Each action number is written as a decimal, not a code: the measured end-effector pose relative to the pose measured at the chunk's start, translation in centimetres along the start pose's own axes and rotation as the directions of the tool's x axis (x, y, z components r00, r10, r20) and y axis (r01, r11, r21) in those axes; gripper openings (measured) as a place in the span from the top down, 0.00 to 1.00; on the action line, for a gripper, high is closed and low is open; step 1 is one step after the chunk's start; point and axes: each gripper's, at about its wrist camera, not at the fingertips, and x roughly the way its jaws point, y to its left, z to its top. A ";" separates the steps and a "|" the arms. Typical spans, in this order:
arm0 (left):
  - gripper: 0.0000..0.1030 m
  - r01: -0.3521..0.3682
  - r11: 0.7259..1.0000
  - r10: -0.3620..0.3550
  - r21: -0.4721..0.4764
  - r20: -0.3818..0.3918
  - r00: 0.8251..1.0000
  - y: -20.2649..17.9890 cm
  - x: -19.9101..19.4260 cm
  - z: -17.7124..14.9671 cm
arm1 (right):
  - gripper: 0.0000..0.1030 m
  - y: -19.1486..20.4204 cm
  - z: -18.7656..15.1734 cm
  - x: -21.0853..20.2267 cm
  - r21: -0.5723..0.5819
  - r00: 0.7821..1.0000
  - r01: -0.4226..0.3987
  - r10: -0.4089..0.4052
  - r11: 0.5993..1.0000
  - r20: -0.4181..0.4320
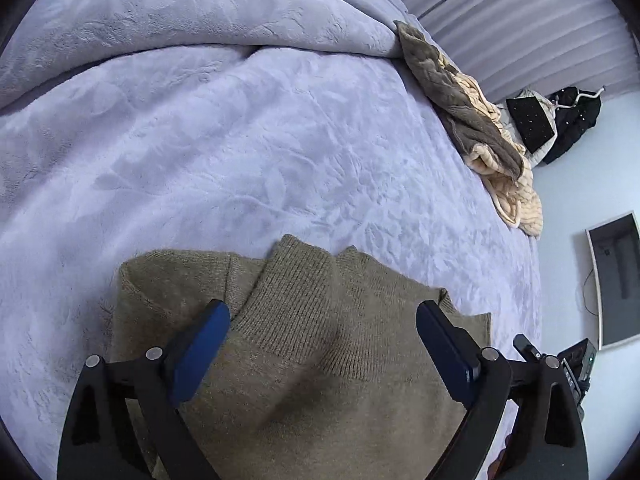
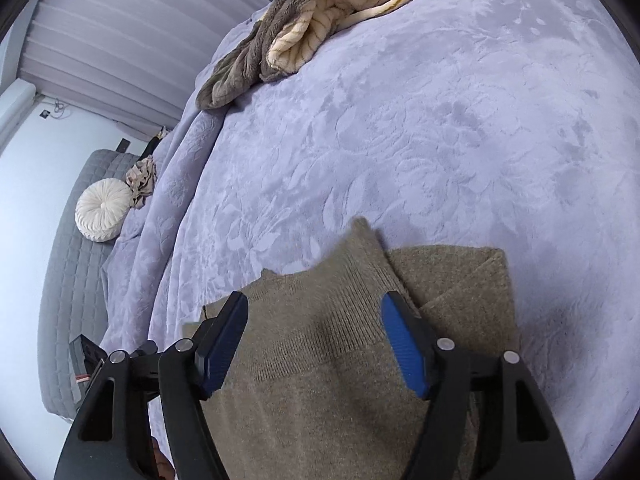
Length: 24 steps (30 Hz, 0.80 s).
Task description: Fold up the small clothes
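Both the left gripper [image 1: 323, 316] and right gripper [image 2: 314, 308] hold jaws apart over the sweater [image 1: 304, 320]; a blanket [image 1: 476, 128] lies well beyond.

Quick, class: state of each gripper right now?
Left gripper: open, holding nothing, above the olive sweater.
Right gripper: open, holding nothing, above the same sweater.

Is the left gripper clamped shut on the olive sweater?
No: the left gripper stands wide open, blue pads apart over the olive sweater, gripping no fabric.
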 end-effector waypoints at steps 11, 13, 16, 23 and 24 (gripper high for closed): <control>0.08 -0.235 0.894 0.218 0.382 0.088 0.972 -6.8 1.8 -3.1 | 0.29 5.8 -2.9 0.4 -0.430 0.971 0.238 -0.226 0.871 0.079; 0.08 -0.293 0.863 0.285 0.412 0.083 0.955 -6.7 3.7 -3.3 | 0.29 6.9 -4.1 2.1 -0.530 0.950 0.301 -0.297 0.793 0.096; 0.08 -0.332 0.852 0.334 0.405 0.068 0.940 -4.7 5.5 -2.8 | 0.30 6.6 -4.7 3.8 -0.589 0.922 0.359 -0.371 0.724 0.107; 0.08 -0.306 0.885 0.310 0.351 0.045 0.950 -1.1 5.6 -1.6 | 0.30 0.9 -1.7 3.7 -0.466 0.921 0.368 -0.385 0.805 0.061; 0.08 -0.319 0.878 0.323 0.357 0.051 0.945 -1.4 5.4 -1.7 | 0.30 0.9 -1.6 3.4 -0.456 0.921 0.370 -0.385 0.810 0.064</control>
